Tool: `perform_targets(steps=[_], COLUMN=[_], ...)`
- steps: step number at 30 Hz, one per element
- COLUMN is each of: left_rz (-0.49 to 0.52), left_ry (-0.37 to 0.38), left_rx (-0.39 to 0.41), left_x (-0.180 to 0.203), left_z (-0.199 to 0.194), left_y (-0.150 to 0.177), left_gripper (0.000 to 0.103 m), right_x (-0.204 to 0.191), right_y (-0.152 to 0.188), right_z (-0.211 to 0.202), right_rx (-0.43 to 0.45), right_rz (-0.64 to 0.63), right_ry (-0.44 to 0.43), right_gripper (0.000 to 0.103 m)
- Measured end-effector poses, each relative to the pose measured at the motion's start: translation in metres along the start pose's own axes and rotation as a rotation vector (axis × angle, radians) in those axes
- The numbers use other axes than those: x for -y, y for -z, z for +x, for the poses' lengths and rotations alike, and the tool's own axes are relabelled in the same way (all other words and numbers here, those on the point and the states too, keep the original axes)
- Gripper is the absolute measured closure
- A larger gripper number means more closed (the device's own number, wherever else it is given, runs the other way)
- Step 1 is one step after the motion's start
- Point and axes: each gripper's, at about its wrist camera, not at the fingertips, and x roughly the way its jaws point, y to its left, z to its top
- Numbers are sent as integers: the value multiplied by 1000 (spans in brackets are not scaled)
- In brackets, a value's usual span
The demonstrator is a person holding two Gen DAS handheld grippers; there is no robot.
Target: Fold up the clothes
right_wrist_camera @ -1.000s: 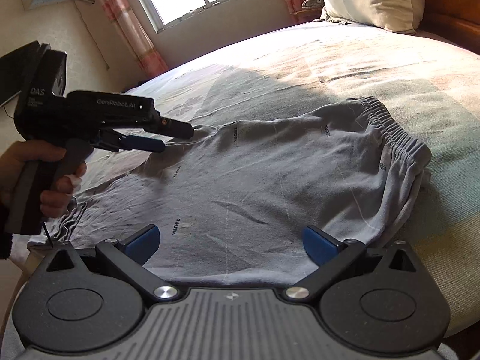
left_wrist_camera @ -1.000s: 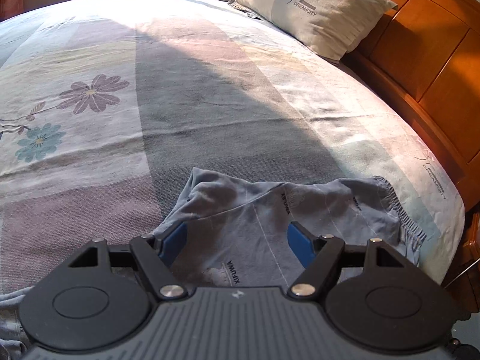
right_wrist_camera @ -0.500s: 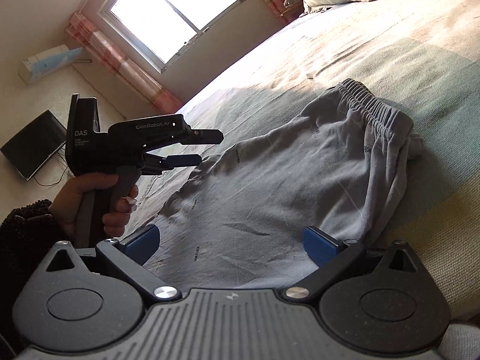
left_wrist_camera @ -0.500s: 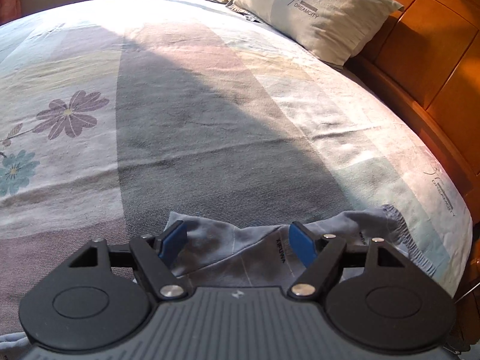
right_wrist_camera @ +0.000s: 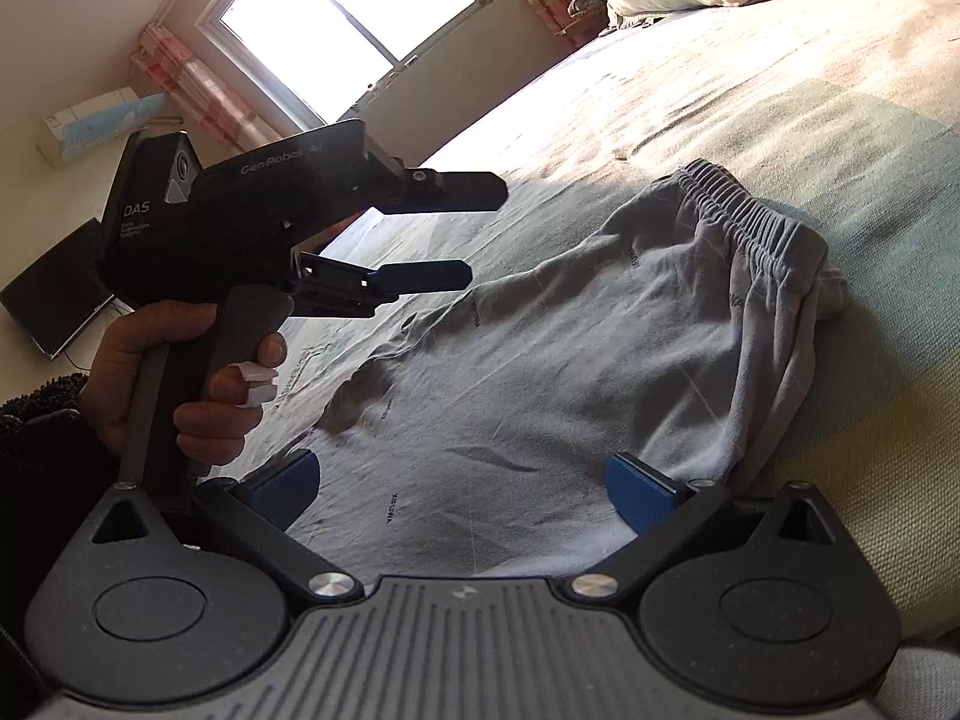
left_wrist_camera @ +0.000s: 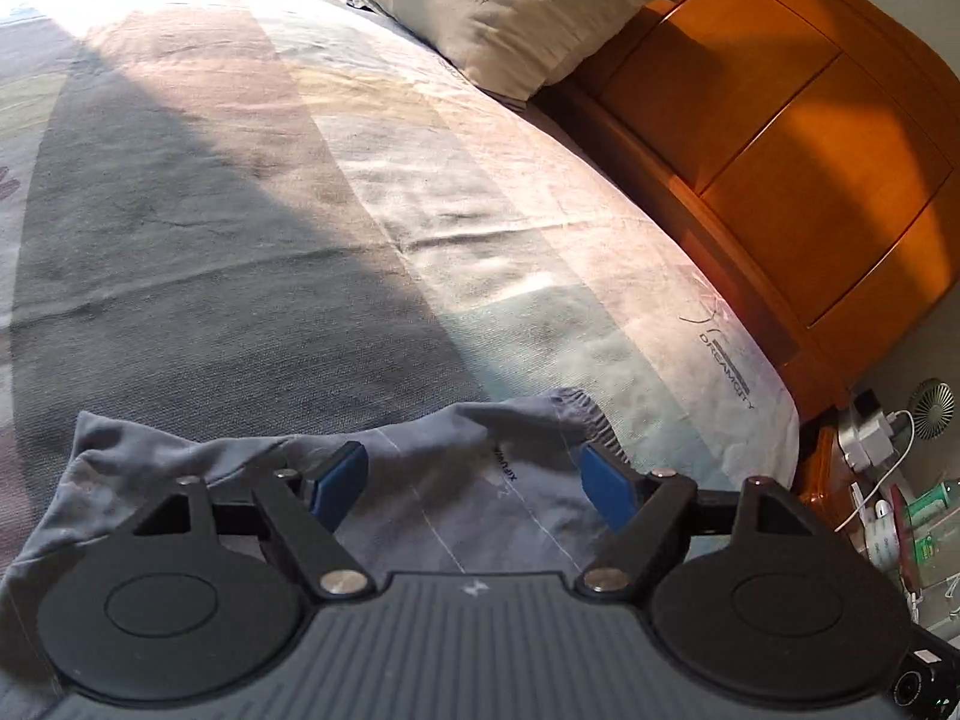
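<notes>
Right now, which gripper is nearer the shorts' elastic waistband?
Probably right. The right gripper sits at the near edge of the shorts, waistband ahead to its right; the left gripper hovers above the leg end, farther off.

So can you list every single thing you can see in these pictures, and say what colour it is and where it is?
shorts: one, grey, spread on the near part of the bed, elastic waistband toward the headboard side
bedspread: one, pastel patches, covering the bed
pillow: one, beige with printed lettering, at the head of the bed
headboard: one, orange-brown wood, behind the pillow
window: one, bright, on the far wall
curtains: pink-striped, beside the window
small fan: one, white, on the cluttered bedside stand
left tongs: black with blue pads, open, in the air above the shorts
hand: one, gripping the left tongs' handle
right tongs: black with blue pads, open, over the shorts' near edge
</notes>
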Motion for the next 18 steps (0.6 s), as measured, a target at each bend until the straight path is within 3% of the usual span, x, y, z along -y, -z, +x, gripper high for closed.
perform_targets(steps=[4, 9, 13, 18], left_rz=[-12, -11, -88, -212], left_ry=[-40, -34, -104, -145], left_rx=[-14, 59, 92, 49], left_x=[-2, -2, -28, -67], left_z=[20, -21, -51, -55], left_y=[0, -3, 1, 19], left_gripper=[26, 25, 24, 24], right_x=[1, 3, 4, 5], right_y=[-1, -1, -2, -2], right_z=[1, 2, 2, 3], right_rx=[0, 2, 4, 5], right_rz=[2, 7, 8, 7], right_ry=[-1, -5, -5, -3], right_gripper=[0, 0, 0, 0])
